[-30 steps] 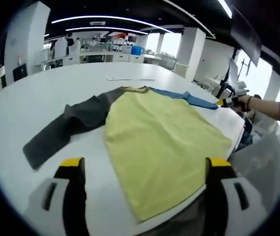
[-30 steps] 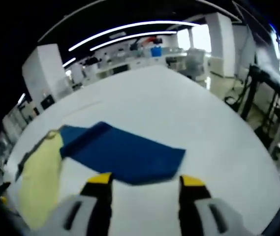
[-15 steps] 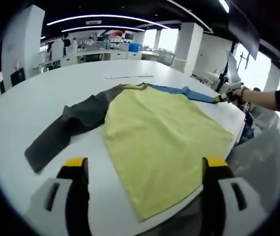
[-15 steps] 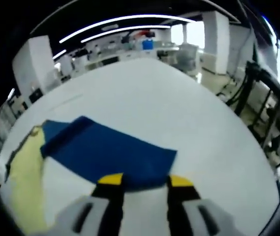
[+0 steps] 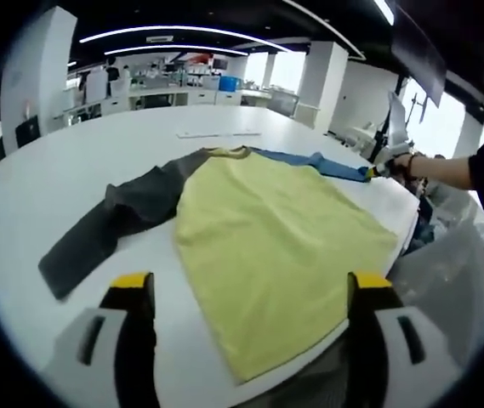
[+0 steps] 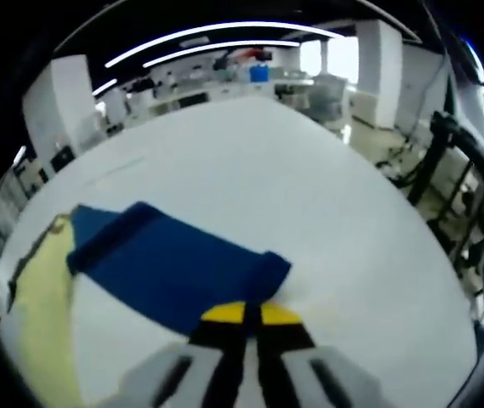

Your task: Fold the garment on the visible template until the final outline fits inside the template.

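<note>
Garment (image 5: 276, 246) lies flat on the white tabletop (image 5: 71, 161), yellow body toward the near edge, grey sleeve (image 5: 105, 225) spread left, blue sleeve (image 6: 169, 268) stretched to the far right. Left gripper (image 5: 246, 297) hangs over the near edge with jaws wide apart, holding nothing. Right gripper (image 6: 252, 316) has jaws pressed together, clamped on the cuff end of the blue sleeve (cuff edge bunched up at the jaws); in the left gripper view it shows at the far right with a person's hand (image 5: 399, 161) behind it.
</note>
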A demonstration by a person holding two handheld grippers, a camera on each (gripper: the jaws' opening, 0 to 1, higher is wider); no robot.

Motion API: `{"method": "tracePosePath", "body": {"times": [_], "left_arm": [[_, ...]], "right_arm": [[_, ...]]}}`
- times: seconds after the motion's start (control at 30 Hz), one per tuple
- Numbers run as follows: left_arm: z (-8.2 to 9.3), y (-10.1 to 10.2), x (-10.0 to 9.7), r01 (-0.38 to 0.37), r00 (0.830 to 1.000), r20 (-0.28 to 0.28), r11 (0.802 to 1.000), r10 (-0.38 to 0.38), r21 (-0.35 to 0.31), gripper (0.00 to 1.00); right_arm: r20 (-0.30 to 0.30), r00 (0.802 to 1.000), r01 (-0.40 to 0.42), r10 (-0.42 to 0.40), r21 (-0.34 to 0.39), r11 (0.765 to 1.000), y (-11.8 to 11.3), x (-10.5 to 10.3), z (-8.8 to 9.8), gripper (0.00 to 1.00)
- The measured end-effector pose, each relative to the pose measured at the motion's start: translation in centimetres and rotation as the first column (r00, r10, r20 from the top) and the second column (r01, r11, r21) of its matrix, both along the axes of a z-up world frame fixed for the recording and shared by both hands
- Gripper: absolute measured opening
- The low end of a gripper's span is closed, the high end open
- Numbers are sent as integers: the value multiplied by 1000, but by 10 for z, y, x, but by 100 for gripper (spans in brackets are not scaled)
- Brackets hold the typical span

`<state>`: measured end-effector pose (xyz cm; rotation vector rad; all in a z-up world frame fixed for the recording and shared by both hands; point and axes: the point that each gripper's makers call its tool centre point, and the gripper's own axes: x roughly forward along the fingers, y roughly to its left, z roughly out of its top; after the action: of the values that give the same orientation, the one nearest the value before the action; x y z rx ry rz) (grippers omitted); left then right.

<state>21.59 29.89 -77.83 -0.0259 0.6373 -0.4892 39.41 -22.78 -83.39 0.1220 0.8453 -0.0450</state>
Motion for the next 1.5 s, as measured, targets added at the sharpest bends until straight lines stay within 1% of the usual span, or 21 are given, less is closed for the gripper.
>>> {"method": "tracePosePath", "body": {"times": [0.07, 0.27, 0.3, 0.37, 0.43, 0.57, 0.67, 0.73, 0.87, 0.93, 1.03, 1.17, 1.27, 1.33, 1.4, 1.5], "left_arm": [[1, 0, -1, 2, 1000, 4, 1000, -2, 1, 91], [1, 0, -1, -1, 1000, 5, 1000, 1, -9, 92], [2, -2, -1, -1, 1000, 0, 1000, 1, -19, 92], [3, -6, -1, 4, 1000, 2, 1000, -4, -24, 93], [5, -9, 0, 12, 1000, 6, 1000, -12, -22, 93], [7, -14, -1, 27, 1000, 13, 999, -27, -20, 94], [6, -15, -3, 36, 999, 11, 999, -36, -14, 96], [7, -16, -5, 40, 999, 12, 999, -40, -13, 97], [8, -14, -7, 48, 999, 20, 999, -48, 6, 99], [11, -13, -7, 51, 998, 36, 999, -51, 5, 99], [10, -8, -6, 52, 998, 42, 999, -52, 2, 99], [7, -4, -7, 63, 997, 38, 997, -64, 35, 99], [6, -2, -8, 65, 997, 36, 997, -66, 35, 99], [4, -1, -9, 68, 997, 34, 997, -69, 45, 99], [5, -2, -9, 78, 996, 47, 994, -81, 74, 99], [5, -5, -11, 90, 995, 44, 992, -94, 90, 99]], "right_arm": [[10, 1000, -11, 11, -8, 1000, -5, 5, 5, 0], [13, 999, -30, 31, -50, 998, -15, 8, 18, 0], [9, 999, -34, 35, -63, 997, -21, 12, 22, 0], [4, 999, -37, 37, -62, 997, -27, 16, 23, 0], [-4, 1000, -25, 25, -61, 998, -31, 15, 23, 0], [-27, 999, -33, 31, -72, 997, -36, 13, 23, 0], [-25, 999, -42, 41, -72, 997, -36, 15, 26, 0], [-27, 999, -38, 37, -58, 998, -39, 18, 24, 0], [-33, 999, -40, 38, -49, 998, -35, 16, 25, 0], [-30, 999, -37, 35, -41, 998, -33, 17, 26, 0], [-27, 999, -34, 33, -31, 999, -32, 18, 27, 0], [-19, 1000, -21, 21, -4, 1000, -28, 19, 30, 0], [-18, 1000, -24, 23, -6, 1000, -26, 19, 34, 0], [-7, 999, -35, 35, -14, 999, -24, 23, 39, 0], [-2, 999, -42, 42, -16, 999, -19, 23, 44, 0], [0, 998, -67, 67, -31, 997, -15, 28, 48, 0]]}}
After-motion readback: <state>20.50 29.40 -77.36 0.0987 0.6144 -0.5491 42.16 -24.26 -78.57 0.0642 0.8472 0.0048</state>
